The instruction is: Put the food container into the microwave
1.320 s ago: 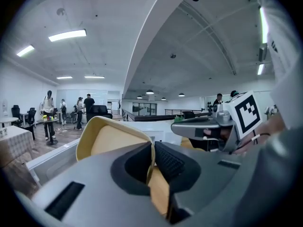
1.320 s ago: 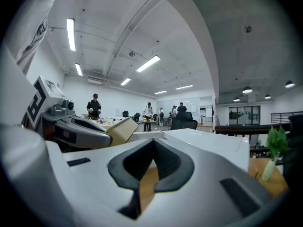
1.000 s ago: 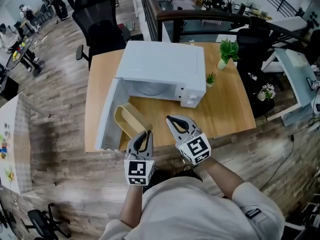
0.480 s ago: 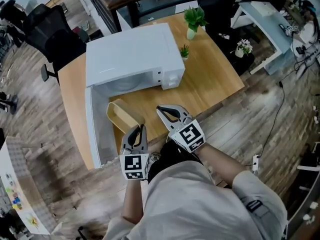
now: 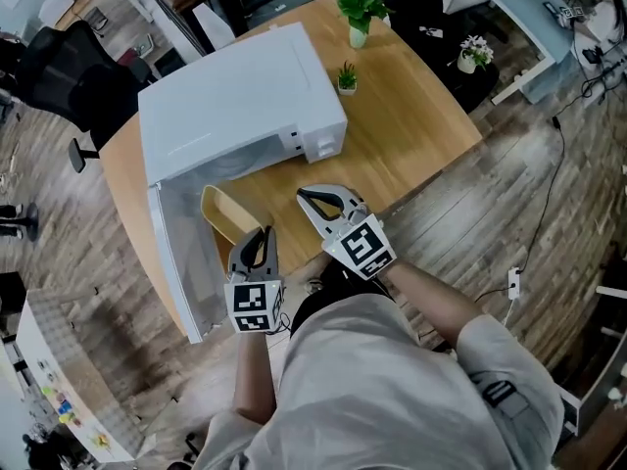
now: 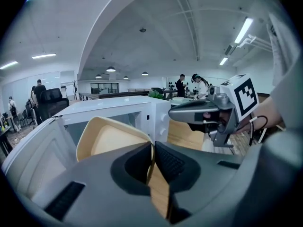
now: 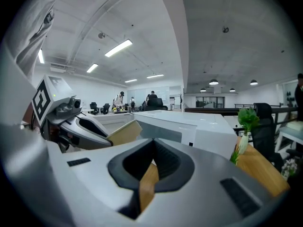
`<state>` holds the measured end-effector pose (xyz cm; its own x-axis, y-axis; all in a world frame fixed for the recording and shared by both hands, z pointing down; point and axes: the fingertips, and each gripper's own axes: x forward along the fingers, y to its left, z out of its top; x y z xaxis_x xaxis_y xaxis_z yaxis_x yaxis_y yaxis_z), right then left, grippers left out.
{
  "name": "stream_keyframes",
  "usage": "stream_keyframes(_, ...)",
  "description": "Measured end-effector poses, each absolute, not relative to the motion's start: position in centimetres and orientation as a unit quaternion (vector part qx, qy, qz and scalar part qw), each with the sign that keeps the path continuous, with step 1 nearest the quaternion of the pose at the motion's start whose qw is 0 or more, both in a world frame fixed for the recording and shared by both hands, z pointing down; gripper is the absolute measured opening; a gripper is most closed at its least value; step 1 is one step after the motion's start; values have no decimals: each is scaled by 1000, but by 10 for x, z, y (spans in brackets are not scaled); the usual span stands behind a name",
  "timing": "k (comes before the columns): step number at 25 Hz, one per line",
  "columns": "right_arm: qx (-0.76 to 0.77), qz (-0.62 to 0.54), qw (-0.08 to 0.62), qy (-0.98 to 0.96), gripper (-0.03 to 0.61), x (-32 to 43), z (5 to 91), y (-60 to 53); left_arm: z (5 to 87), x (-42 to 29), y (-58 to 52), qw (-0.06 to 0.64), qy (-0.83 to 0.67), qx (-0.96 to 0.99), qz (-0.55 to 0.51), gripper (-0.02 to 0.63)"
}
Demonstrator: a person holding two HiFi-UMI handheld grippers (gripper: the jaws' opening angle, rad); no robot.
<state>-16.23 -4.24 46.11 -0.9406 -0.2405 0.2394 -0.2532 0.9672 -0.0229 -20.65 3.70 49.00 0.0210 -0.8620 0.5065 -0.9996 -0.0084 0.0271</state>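
Observation:
A beige food container (image 5: 219, 212) hangs tilted in front of the open white microwave (image 5: 235, 96). My left gripper (image 5: 261, 239) is shut on its near rim. In the left gripper view that thin rim (image 6: 150, 161) is pinched between the dark pads, and the container's hollow (image 6: 110, 138) faces me ahead of the microwave (image 6: 124, 109). My right gripper (image 5: 306, 199) is to the right of the container, shut and holding nothing. In the right gripper view its jaws (image 7: 152, 157) meet over the wooden table, with the left gripper (image 7: 87, 126) and container (image 7: 124, 132) at the left.
The microwave door (image 5: 182, 262) stands swung open at the left, over the table's near corner. A wooden table (image 5: 411, 116) carries a tall potted plant (image 5: 359, 3) and a small one (image 5: 347, 76) beyond the microwave. Office chairs (image 5: 59, 76) and desks stand around it.
Both grippers have sunk a little and moved forward, the left one still carrying the container in front of the microwave opening. The head camera has swung, so the table now sits skewed.

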Motion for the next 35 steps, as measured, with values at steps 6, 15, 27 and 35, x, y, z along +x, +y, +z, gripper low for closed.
stream_keyframes(6, 139, 31, 122, -982, 5, -155, 483, -60, 514, -206, 16, 216, -656, 693, 207, 32)
stream_keyframes(15, 147, 50, 129, -979, 5, -143, 512, -78, 531, -206, -7, 218, -647, 689, 245, 32)
stream_keyframes(27, 150, 80, 134, -976, 5, -157, 538, -87, 543, -208, -32, 215, -615, 703, 285, 34)
stream_keyframes(35, 160, 94, 147, -972, 5, -166, 553, -83, 563, -222, -41, 212, -584, 712, 328, 34)
